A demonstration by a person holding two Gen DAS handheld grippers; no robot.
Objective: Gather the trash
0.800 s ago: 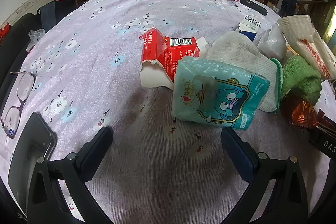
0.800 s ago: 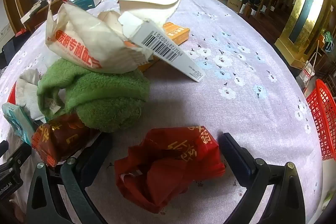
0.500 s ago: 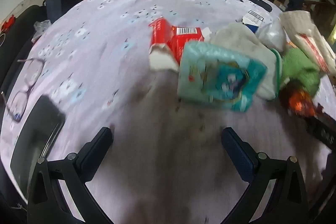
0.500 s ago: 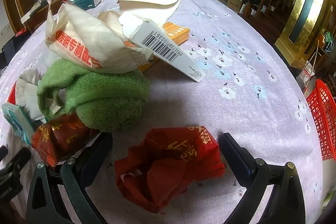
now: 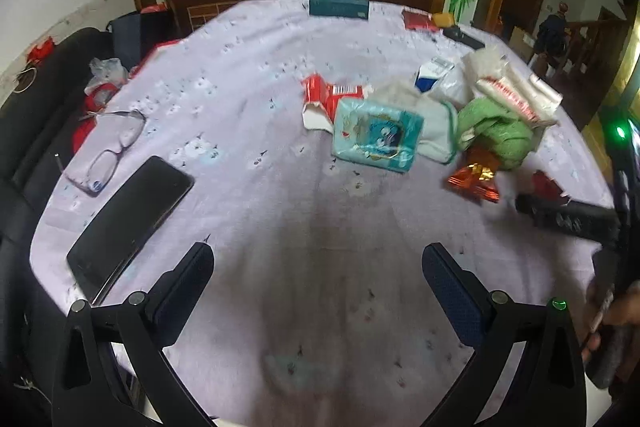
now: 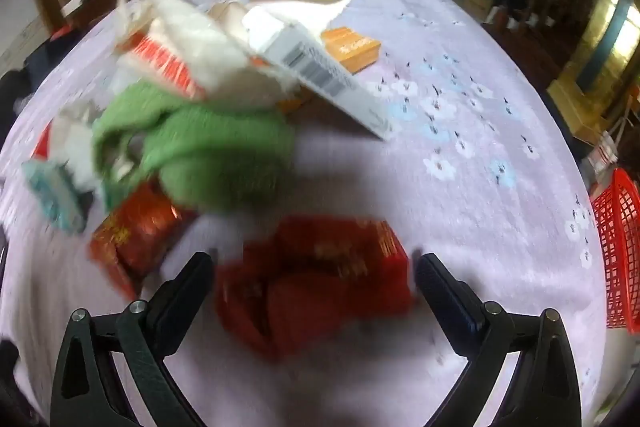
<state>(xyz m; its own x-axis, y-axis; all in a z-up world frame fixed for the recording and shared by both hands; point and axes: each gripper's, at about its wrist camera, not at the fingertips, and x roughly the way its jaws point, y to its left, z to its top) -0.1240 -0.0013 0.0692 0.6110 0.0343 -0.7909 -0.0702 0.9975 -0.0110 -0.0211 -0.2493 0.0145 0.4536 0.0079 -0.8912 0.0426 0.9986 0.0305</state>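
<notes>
My right gripper (image 6: 314, 267) is open and points down at a crumpled red bag (image 6: 340, 247), which lies between its fingers and nearly fills the gap. Just beyond are a red foil wrapper (image 6: 136, 235), a green towel (image 6: 216, 147), a white bag with red print (image 6: 176, 51) and a white barcode box (image 6: 320, 71). My left gripper (image 5: 318, 267) is open over bare tablecloth, well short of a teal tissue pack (image 5: 376, 139) and a torn red box (image 5: 328, 99). The right view is blurred.
A phone (image 5: 132, 215) and glasses (image 5: 108, 151) lie at the left of the purple floral tablecloth (image 5: 280, 187). A green tissue box (image 5: 340, 1) stands at the far end. A red basket (image 6: 616, 251) sits off the table's right edge. An orange box (image 6: 352, 47) lies behind the pile.
My left gripper has drawn back from the teal pack, so more of the table, the phone and the glasses show. The right view has gone blurred, with the red bag slightly deeper between the fingers.
</notes>
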